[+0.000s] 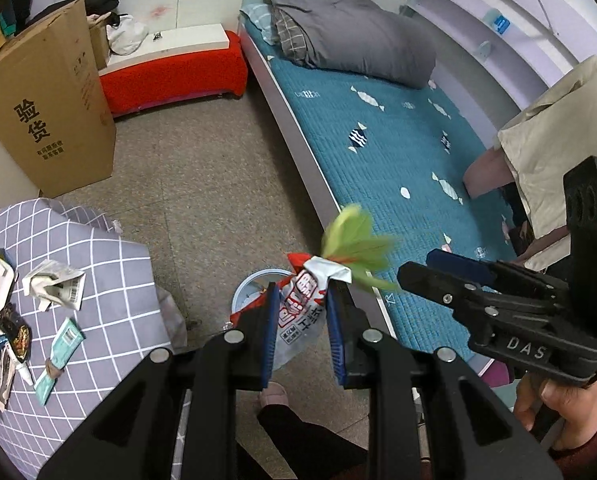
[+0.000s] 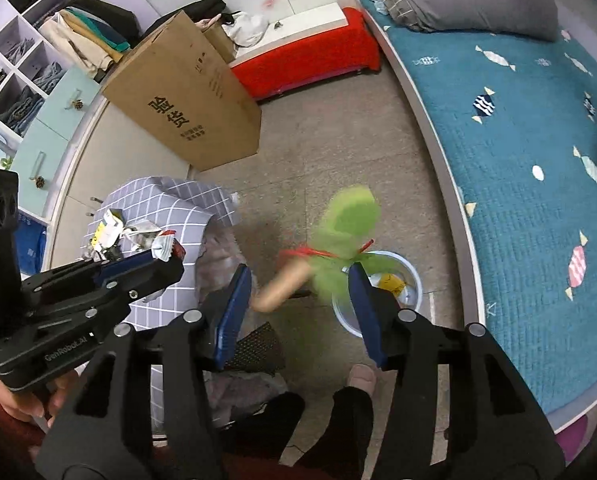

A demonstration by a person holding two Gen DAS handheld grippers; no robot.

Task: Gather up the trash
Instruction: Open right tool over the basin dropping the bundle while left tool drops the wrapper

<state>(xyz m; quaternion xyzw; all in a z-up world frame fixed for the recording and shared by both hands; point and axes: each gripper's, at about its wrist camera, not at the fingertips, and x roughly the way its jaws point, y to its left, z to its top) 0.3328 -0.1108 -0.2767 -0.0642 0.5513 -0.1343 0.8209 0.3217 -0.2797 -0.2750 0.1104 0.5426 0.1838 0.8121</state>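
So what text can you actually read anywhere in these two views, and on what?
"验货": cardboard box, smaller lines beneath unreadable.
"DAS": right gripper body.
"GenRobot.AI": left gripper body.
Red and white wrapper in the left fingers: large characters, partly hidden.
Table litter: barcodes, too small.

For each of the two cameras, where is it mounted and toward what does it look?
Left wrist: on the left tool, facing down at its red-white wrapper; right tool, a hand and slipper show.
Right wrist: on the right tool, open, over a blurred green wrapper; left tool shows.
Shared: blue bin, bed, cardboard box, checked table.
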